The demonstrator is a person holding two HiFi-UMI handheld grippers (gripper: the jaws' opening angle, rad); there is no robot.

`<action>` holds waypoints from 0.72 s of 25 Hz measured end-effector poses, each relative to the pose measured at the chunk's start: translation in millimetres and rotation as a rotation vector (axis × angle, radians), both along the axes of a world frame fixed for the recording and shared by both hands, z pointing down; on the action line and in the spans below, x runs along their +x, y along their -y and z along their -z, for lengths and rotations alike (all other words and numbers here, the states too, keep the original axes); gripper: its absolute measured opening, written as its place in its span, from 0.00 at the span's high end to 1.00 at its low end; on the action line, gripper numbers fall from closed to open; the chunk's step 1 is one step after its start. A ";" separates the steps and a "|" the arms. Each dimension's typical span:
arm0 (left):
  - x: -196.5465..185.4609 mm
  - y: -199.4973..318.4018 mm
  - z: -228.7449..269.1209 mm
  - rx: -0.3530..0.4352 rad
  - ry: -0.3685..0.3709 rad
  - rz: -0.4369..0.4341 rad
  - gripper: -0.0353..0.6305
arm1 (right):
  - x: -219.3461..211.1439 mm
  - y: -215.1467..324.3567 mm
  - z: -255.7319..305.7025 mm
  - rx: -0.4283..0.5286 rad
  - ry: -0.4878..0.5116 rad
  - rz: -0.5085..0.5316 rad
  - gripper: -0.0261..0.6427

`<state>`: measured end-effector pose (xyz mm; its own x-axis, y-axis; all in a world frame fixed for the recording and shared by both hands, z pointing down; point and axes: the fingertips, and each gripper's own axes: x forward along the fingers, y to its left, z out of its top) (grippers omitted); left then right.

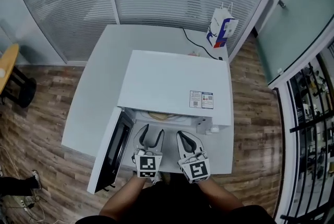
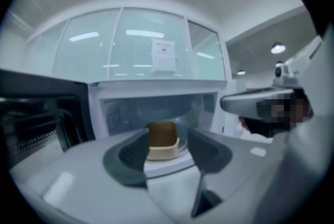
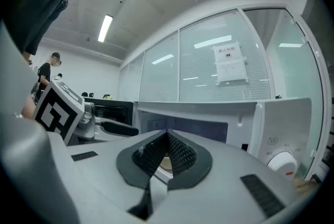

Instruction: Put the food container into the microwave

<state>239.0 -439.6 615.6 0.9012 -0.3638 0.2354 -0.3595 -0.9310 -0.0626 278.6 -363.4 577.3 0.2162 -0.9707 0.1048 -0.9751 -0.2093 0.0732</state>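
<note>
I see the food container [image 2: 163, 140] sitting inside the microwave [image 1: 175, 84], which stands toward the table's [image 1: 94, 87] near right corner with its door [image 1: 110, 155] swung open to the left. My left gripper [image 1: 152, 130] is at the opening, jaws spread with nothing between them. My right gripper [image 1: 181, 135] is just beside it, jaws pressed together and empty.

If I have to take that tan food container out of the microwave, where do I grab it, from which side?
Pinch the tan, round-cornered food container across its left and right walls, coming level from the front through the white microwave's open mouth. It stands upright, and the oven's walls close every other side.
</note>
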 end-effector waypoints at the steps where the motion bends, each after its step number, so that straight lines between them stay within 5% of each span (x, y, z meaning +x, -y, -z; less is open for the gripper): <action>1: -5.2 -1.2 5.7 0.006 -0.004 -0.001 0.62 | -3.0 0.0 6.8 0.010 -0.008 -0.002 0.95; 6: -22.6 -10.4 29.6 0.008 -0.047 -0.047 0.94 | -14.3 2.6 41.1 0.060 -0.046 -0.007 0.95; 18: -45.2 -20.9 45.6 -0.003 -0.070 -0.068 0.94 | -28.7 -8.6 77.7 0.095 -0.098 -0.039 0.95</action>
